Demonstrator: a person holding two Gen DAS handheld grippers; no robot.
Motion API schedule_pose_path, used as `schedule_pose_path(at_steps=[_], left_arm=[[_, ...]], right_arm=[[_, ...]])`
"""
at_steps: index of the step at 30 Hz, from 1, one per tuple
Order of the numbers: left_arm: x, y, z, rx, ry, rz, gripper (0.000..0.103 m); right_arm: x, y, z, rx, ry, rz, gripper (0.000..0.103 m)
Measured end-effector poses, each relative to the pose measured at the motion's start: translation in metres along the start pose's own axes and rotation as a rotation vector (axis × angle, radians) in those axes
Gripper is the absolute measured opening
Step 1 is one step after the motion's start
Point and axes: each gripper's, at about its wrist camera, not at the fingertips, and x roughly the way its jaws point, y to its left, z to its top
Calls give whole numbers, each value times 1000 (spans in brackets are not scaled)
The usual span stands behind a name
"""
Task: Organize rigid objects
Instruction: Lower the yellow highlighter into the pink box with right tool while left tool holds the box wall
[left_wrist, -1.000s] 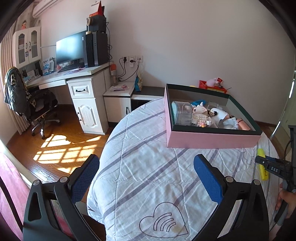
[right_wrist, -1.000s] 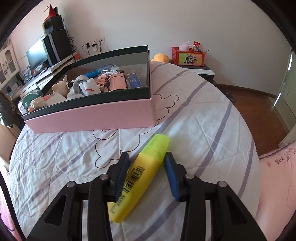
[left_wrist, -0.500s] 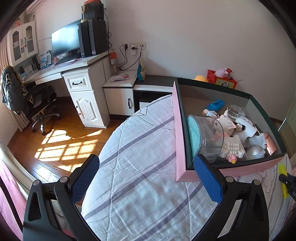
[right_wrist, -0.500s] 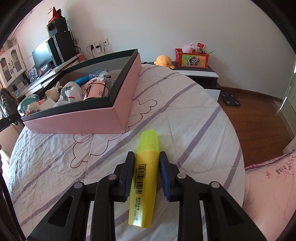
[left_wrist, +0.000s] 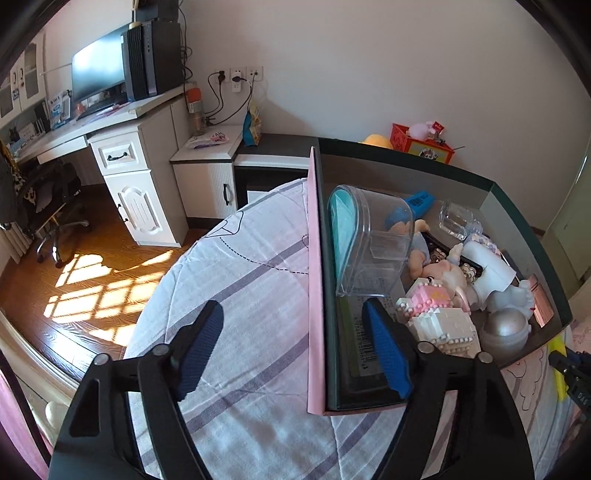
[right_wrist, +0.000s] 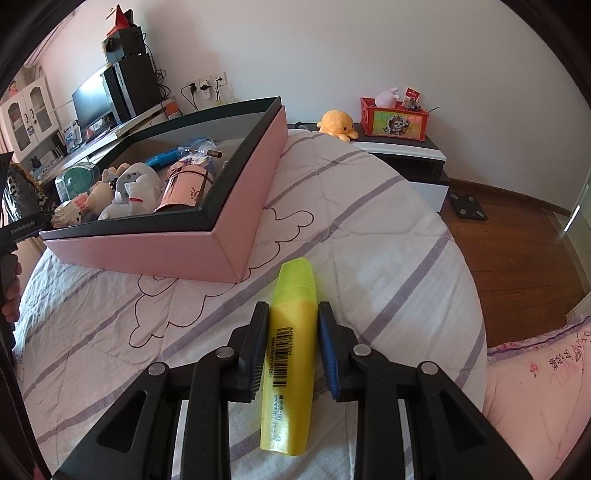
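Striped quilted bedding (right_wrist: 388, 236) carries everything. Lower centre, the right hand-held gripper (right_wrist: 291, 341) clamps a yellow plastic highlighter (right_wrist: 291, 347); next, lift it into the pink cardboard box (right_wrist: 155, 251) upper left. The left hand-held gripper (left_wrist: 291, 350) straddles its wall, wide.

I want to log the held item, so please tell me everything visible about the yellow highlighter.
The yellow highlighter is a flat, chunky marker of glossy plastic with a brighter translucent cap pointing toward the pink box. A black barcode and small print run along its body. The right gripper clamps it at mid-body, both pads touching its sides, over the striped quilt.
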Motion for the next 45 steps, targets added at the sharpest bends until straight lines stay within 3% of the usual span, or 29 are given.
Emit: schedule_pose_path(at_steps=[3, 9, 13, 17, 24, 31, 38, 45], left_arm=[[-4, -2, 1, 23, -11, 7, 35], [-6, -13, 0, 84, -10, 16, 21], [-6, -13, 1, 84, -7, 11, 19], [-8, -18, -1, 103, -2, -3, 6], [-10, -20, -3, 117, -10, 14, 6], [-9, -20, -4, 122, -10, 16, 6], [-9, -20, -4, 134, -8, 26, 6], [-9, -21, -4, 143, -5, 37, 6]], right_arm=[[0, -1, 2, -8, 0, -5, 26], [-3, -4, 3, 4, -9, -12, 26], [-6, -4, 3, 8, -20, -15, 26], [-15, -8, 6, 20, -36, -7, 26], [-36, 0, 25, -1, -89, -10, 26], [-47, 47, 81, -87, -178, 20, 26], [3, 108, 119, -155, -129, 96, 26], [42, 117, 127, -118, -104, 140, 27]])
